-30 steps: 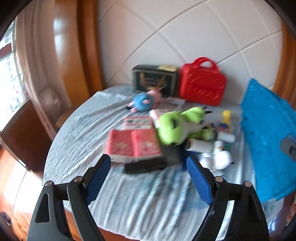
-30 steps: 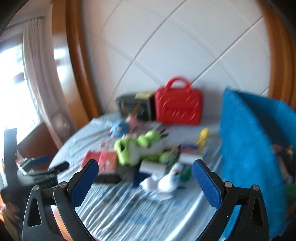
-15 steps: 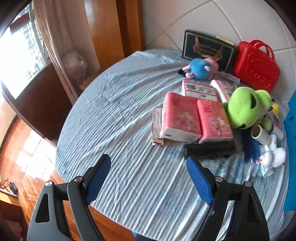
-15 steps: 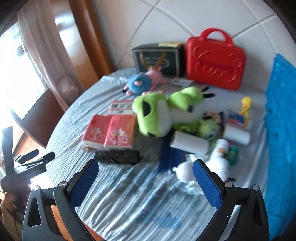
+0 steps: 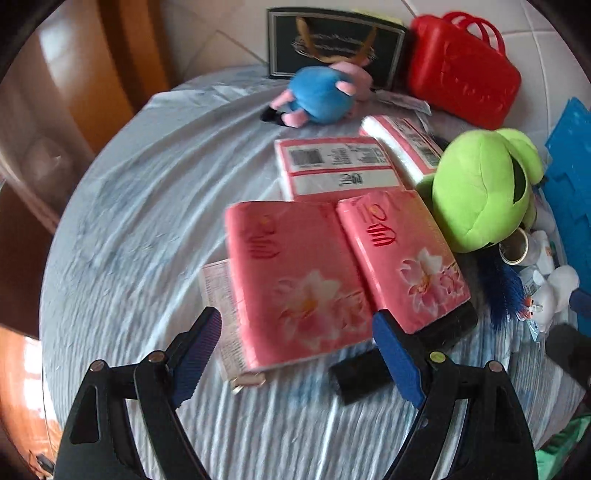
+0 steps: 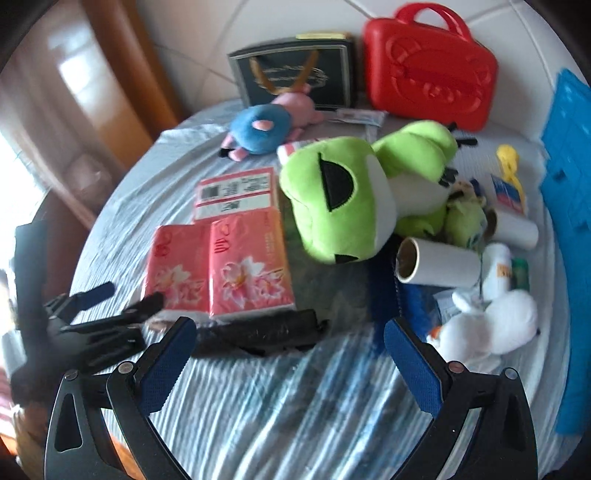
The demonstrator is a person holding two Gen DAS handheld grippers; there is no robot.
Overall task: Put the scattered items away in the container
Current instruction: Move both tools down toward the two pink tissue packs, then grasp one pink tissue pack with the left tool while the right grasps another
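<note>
Striped cloth (image 6: 280, 413) covers round table by tiled wall (image 6: 207, 33).

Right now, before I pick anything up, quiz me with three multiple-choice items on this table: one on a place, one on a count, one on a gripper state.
1. Where is the red case?
A. At the table's far edge by the wall
B. Under the green frog plush
C. Between the right gripper's jaws

2. How many pink flowered tissue packs lie side by side nearest the left gripper?
A. One
B. Two
C. Four

3. What state is the left gripper in?
A. Shut on a tissue pack
B. Shut on nothing
C. Open, holding nothing

Answers:
1 A, it stands beside the dark box against the tiles.
2 B, the tissue packs show as a pair.
3 C, its blue pads stand wide apart above the pack.
</note>
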